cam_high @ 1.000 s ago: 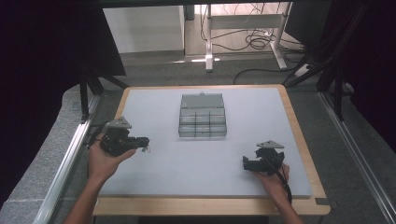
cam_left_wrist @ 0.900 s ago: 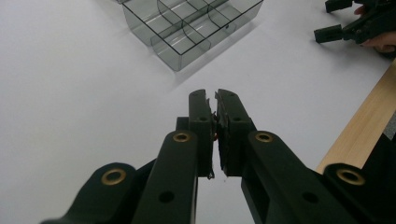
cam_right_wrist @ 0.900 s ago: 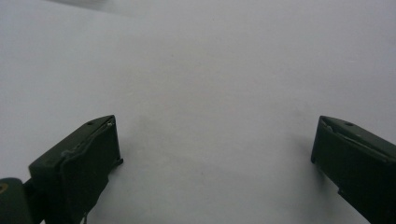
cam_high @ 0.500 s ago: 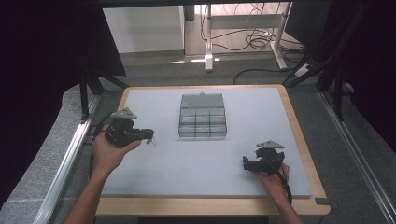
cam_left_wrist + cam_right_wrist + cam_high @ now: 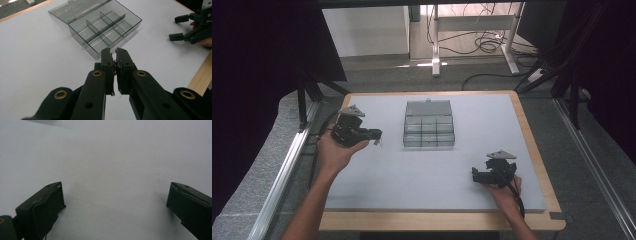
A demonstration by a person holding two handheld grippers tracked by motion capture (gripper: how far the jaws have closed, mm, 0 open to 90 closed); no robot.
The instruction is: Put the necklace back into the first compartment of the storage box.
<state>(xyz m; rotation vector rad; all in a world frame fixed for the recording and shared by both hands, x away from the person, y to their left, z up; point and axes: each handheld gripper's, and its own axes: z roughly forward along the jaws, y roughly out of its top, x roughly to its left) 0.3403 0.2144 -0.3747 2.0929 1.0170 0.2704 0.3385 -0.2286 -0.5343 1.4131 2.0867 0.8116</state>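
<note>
A clear grey compartment box [image 5: 428, 131] [image 5: 105, 27] sits on the white table top [image 5: 412, 175], its lid lying open behind it and its cells bare. My left gripper [image 5: 376, 134] [image 5: 115, 51] hovers left of the box, pointing at it. Its jaws are closed together, and a tiny thin part with an orange speck [image 5: 115, 72] is pinched between the pads; it is too small to name. My right gripper [image 5: 475, 175] [image 5: 115, 195] [image 5: 178, 27] rests low at the front right, jaws wide apart over bare table.
A wooden frame [image 5: 532, 130] borders the table top. Metal rails [image 5: 287, 165] run along both sides. Beyond the far edge are a desk's legs and cables [image 5: 482, 45] on the floor. Dark curtains hang left and right.
My left gripper has lifted and moved toward the far side, nearer the box, jaws still closed. The right gripper has stayed where it was.
</note>
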